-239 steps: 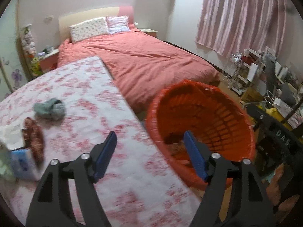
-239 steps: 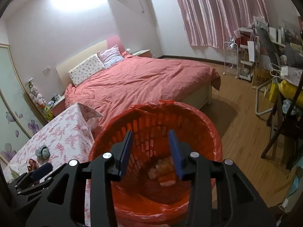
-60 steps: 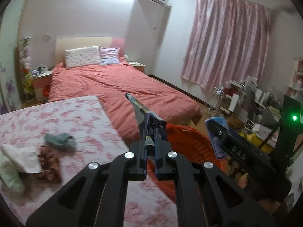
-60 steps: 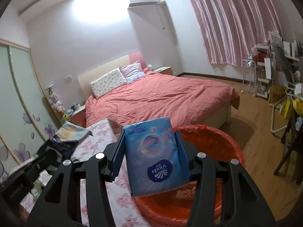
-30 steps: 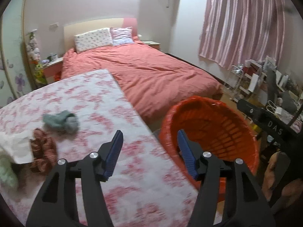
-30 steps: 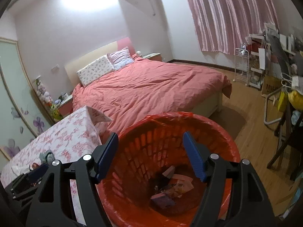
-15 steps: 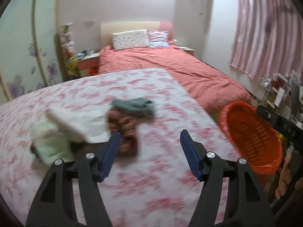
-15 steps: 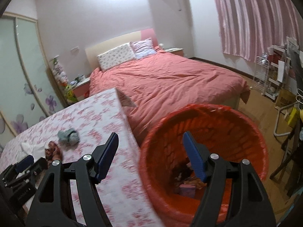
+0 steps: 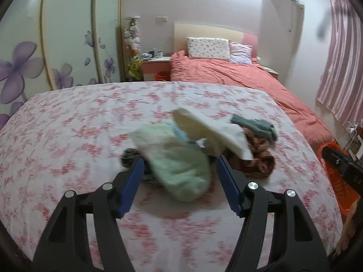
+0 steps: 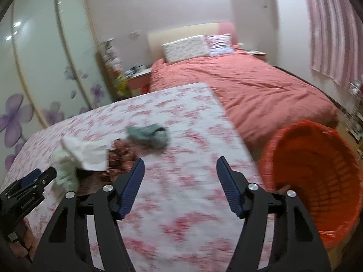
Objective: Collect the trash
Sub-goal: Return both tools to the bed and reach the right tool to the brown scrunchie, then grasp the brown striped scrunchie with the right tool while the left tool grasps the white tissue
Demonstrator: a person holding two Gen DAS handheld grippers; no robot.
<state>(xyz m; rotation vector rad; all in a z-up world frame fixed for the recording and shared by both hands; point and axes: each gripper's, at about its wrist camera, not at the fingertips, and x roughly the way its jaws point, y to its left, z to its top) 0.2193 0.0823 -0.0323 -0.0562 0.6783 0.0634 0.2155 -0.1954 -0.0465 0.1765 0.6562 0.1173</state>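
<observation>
A heap of soft items lies on the floral-covered table (image 9: 68, 136): a pale green cloth (image 9: 179, 165), a white cloth (image 9: 215, 133), a brown patterned piece (image 9: 256, 156) and a grey-green piece (image 9: 256, 124). My left gripper (image 9: 179, 176) is open and empty, its blue fingers either side of the green cloth. My right gripper (image 10: 180, 181) is open and empty above the table (image 10: 181, 204), between the heap (image 10: 90, 156) and the orange basket (image 10: 317, 170). The basket's edge also shows in the left wrist view (image 9: 335, 181).
A bed with a salmon cover (image 10: 249, 86) stands beyond the table. A wardrobe with purple flower doors (image 9: 34, 56) is on the left, a nightstand (image 9: 156, 65) by the bed, pink curtains (image 10: 335, 34) on the right.
Both grippers let their packets go into the basket and opened. The left gripper has swung left to the heap of cloths. The right gripper has turned from the basket toward the table.
</observation>
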